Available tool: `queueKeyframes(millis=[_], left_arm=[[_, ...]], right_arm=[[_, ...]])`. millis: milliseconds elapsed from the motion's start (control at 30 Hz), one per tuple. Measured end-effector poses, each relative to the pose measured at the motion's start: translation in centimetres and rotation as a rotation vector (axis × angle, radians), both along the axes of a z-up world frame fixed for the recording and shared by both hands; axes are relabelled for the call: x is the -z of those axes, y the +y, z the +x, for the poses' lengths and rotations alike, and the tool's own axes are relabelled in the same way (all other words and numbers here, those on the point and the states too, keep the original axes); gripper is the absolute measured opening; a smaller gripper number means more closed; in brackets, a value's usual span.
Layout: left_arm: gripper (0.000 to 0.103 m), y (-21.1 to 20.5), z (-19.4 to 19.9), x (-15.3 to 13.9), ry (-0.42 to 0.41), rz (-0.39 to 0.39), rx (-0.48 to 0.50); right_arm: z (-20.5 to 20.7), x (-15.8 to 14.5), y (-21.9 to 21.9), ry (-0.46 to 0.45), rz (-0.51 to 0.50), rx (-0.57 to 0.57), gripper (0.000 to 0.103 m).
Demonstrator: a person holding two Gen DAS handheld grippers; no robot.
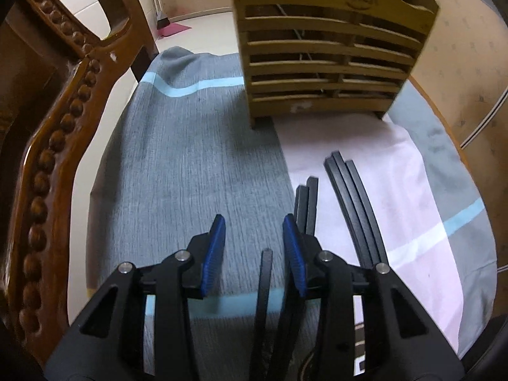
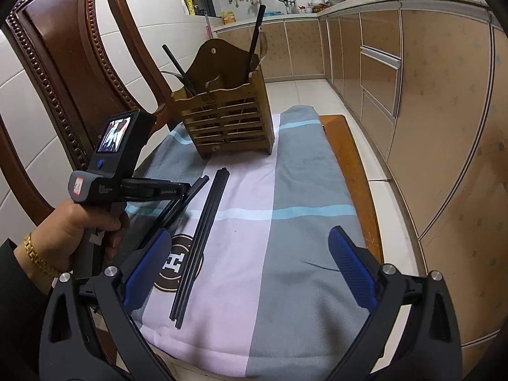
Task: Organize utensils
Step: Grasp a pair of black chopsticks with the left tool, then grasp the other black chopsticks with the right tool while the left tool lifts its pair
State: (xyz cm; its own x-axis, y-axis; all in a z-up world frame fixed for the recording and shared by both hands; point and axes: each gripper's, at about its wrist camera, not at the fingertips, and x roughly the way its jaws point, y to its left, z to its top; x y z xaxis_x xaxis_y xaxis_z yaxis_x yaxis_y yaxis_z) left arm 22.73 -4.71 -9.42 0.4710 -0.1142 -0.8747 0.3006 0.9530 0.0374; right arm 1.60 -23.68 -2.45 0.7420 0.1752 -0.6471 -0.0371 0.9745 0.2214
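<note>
- My left tongs (image 1: pixel 254 238) stand narrowed, one black chopstick (image 1: pixel 265 285) between untouched, its near end hidden.
- My right tongs (image 2: pixel 250 254) gape wide, empty.

Wooden holder (image 1: pixel 327 50) — blurred, top cut off

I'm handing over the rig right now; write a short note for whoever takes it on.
Left hand-held gripper: low over the cloth, jaws part open around one black chopstick, not visibly clamped.
Right hand-held gripper: open, empty, above the cloth.
Wooden holder stands upright at the far end with a few chopsticks already in it.
Left: a bundle of three chopsticks, plus more beside the left gripper, all lying on the cloth.
Next, probably: close on the single chopstick and carry it to the holder.
</note>
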Motion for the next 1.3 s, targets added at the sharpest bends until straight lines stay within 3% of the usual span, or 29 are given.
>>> queueKeyframes(millis=[133,300,500,633,733,967,1100,1300], left_arm=[[0.035,-0.2,-1.3,0.0,-0.009,0.034,0.004],[0.008,-0.3,-3.0,-0.2,0.017,0.013,0.032],[0.007,0.6,-2.9,-0.7,0.002,-0.044,0.005],[0.007,1.8,-4.1,-4.3,-0.08,-0.112,-0.003],[0.006,3.2,-5.8,-9.0,-0.204,-0.158,-0.012],[0.006,5.2,-10.5,-19.2,-0.502,-0.259,0.023],[0.006,6.1,-11.9,-21.3,-0.56,-0.299,0.026],[0.006,6.6,-11.1,-20.8,-0.536,-0.289,0.024]], right_arm=[[0.1,0.0,0.1,-0.003,-0.004,-0.003,0.097],[0.1,0.1,0.3,-0.003,-0.014,0.0,0.097],[0.1,0.5,0.5,0.003,-0.044,0.012,0.097],[0.5,0.9,0.6,0.014,-0.062,0.028,0.097],[1.9,1.1,0.6,0.037,-0.047,0.039,0.097],[11.0,1.7,1.6,0.197,-0.047,0.036,0.097],[16.4,2.0,2.5,0.264,-0.111,0.072,0.097],[20.8,3.9,4.9,0.365,-0.267,0.1,0.097]])
